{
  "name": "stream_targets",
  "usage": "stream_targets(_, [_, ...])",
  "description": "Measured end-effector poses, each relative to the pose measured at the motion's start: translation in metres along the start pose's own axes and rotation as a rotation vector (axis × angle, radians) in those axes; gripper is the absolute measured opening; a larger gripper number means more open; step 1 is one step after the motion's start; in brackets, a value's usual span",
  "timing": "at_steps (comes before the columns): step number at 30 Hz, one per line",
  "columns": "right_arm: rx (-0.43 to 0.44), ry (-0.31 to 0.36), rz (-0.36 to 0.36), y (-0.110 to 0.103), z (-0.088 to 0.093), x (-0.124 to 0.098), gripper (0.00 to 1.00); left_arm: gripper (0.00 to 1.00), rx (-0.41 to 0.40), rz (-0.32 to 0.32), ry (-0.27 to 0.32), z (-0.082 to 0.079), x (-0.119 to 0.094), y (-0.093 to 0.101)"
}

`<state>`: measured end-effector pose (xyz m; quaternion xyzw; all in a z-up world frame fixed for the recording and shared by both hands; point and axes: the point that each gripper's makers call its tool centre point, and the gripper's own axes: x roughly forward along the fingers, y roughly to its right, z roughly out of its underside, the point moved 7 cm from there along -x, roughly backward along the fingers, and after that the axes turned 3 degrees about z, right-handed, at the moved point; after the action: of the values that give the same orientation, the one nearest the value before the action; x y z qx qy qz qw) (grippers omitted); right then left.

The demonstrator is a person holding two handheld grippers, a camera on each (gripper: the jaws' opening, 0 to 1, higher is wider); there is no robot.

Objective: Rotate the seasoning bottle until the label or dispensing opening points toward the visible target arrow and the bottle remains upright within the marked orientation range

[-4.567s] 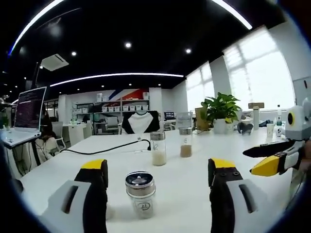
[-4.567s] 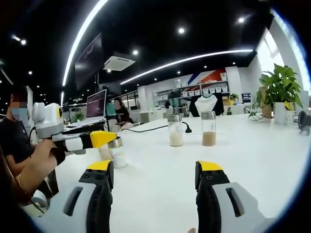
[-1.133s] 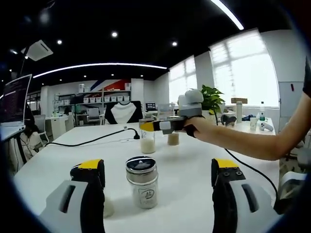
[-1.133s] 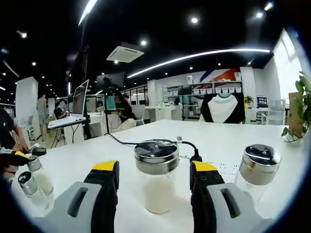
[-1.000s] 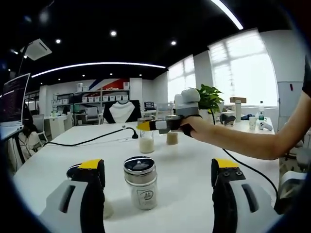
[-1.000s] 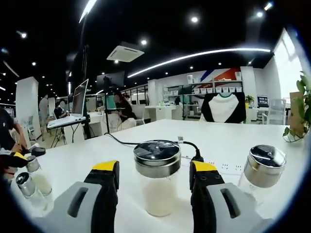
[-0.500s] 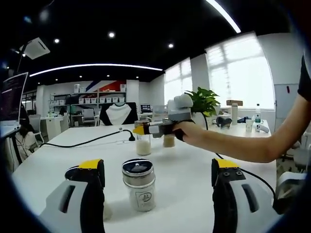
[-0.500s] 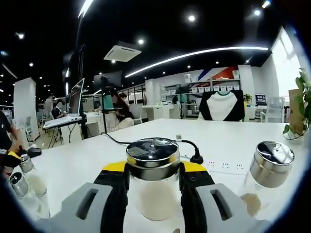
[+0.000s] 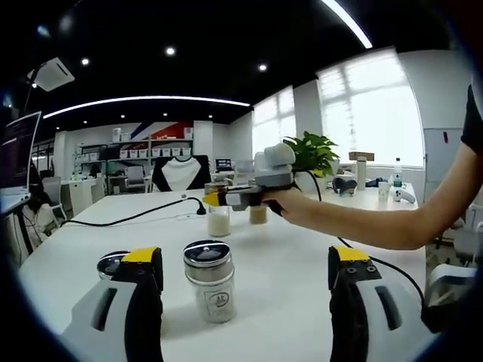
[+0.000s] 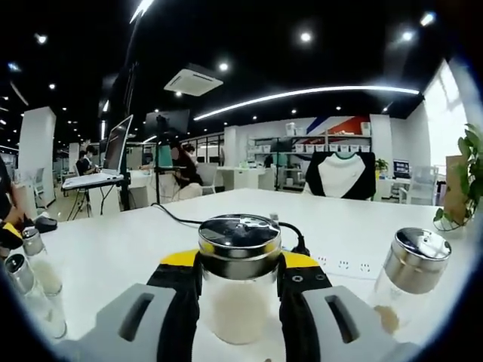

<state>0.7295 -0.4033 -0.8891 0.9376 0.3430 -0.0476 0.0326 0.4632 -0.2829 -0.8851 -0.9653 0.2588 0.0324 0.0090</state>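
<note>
Left gripper view low over table (image 9: 287,264), sees right claw (image 9: 213,199); right gripper view close on white-powder bottle (image 10: 238,279).

Clear glass bottle (image 10: 240,290), shiny metal cap (image 10: 239,240), glossy white table (image 10: 151,249)

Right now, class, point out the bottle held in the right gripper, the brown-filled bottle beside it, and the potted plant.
white-filled bottle (image 10: 239,240), right gripper view, metal lid
brown-filled bottle (image 10: 416,258), right gripper view, metal lid
potted plant (image 9: 312,153), left gripper view, leaves

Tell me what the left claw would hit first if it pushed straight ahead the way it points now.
Probably the small steel-lidded seasoning bottle, standing on the white table between the left claw's open jaws, nearer one jaw. Depth is uncertain; that jaw might clip it first.
</note>
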Motion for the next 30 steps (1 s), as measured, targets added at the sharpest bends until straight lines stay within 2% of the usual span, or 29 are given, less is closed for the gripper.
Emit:
stream_targets(8, [-0.006, 0.031, 0.009, -0.003, 0.000, -0.011, 0.37, 0.95, 0.004, -0.012, 0.002, -0.002, -0.005, -0.001])
stream_targets(12, [0.016, 0.045, -0.003, -0.002, -0.005, -0.014, 0.37, 0.95, 0.006, -0.014, 0.002, -0.003, -0.005, 0.001])
stream_targets(26, [-0.001, 0.087, -0.008, -0.002, -0.028, -0.044, 0.37, 0.96, 0.018, 0.005, 0.016, -0.013, -0.005, 0.015])
stream_targets(30, [0.001, 0.090, -0.022, -0.003, -0.033, -0.053, 0.37, 0.96, 0.014, -0.011, 0.031, -0.016, -0.009, 0.020])
